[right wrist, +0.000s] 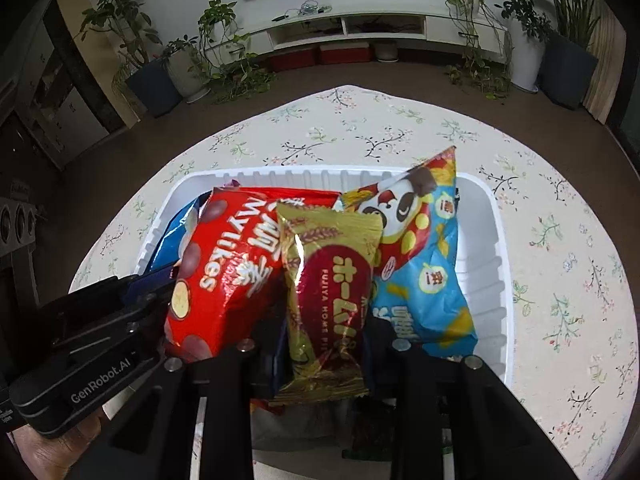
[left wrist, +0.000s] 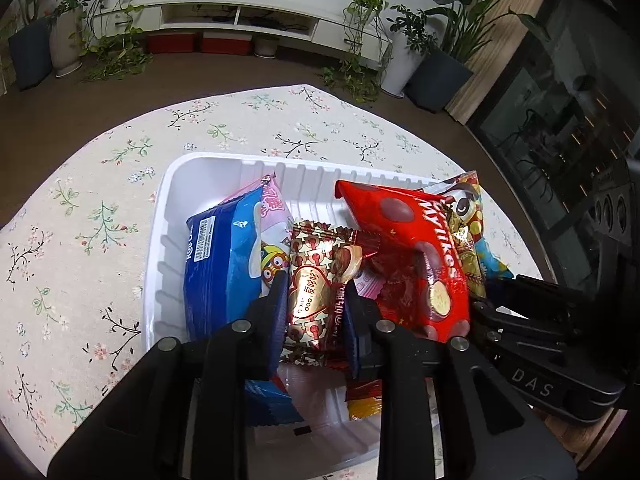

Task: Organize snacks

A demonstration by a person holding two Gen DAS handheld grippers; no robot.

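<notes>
Left gripper (left wrist: 316, 300) first, in its own wrist view: black fingers (left wrist: 276, 304) either side of a gold-and-red foil snack packet (left wrist: 320, 280), pads pressing its sides, so it is gripping that packet inside the white plastic tray (left wrist: 168, 216). Left of the gripper, a blue packet (left wrist: 216, 268) stands on edge against the tray wall. Right of it, a red Mylikes bag (left wrist: 416, 240) leans upright; beyond that, a panda-print bag (left wrist: 468, 208). Tray sits on the floral-cloth bench (left wrist: 80, 220).

Right wrist view: right gripper (right wrist: 324, 344) closed on a gold Fujiya Home Pie packet (right wrist: 328, 288), held upright over the tray (right wrist: 496, 240). Mylikes bag (right wrist: 224, 264) touching it on the left, panda-print bag (right wrist: 420, 260) on the right. Left gripper's body (right wrist: 100, 340) low at left, a hand (right wrist: 52, 452) beneath it.
</notes>
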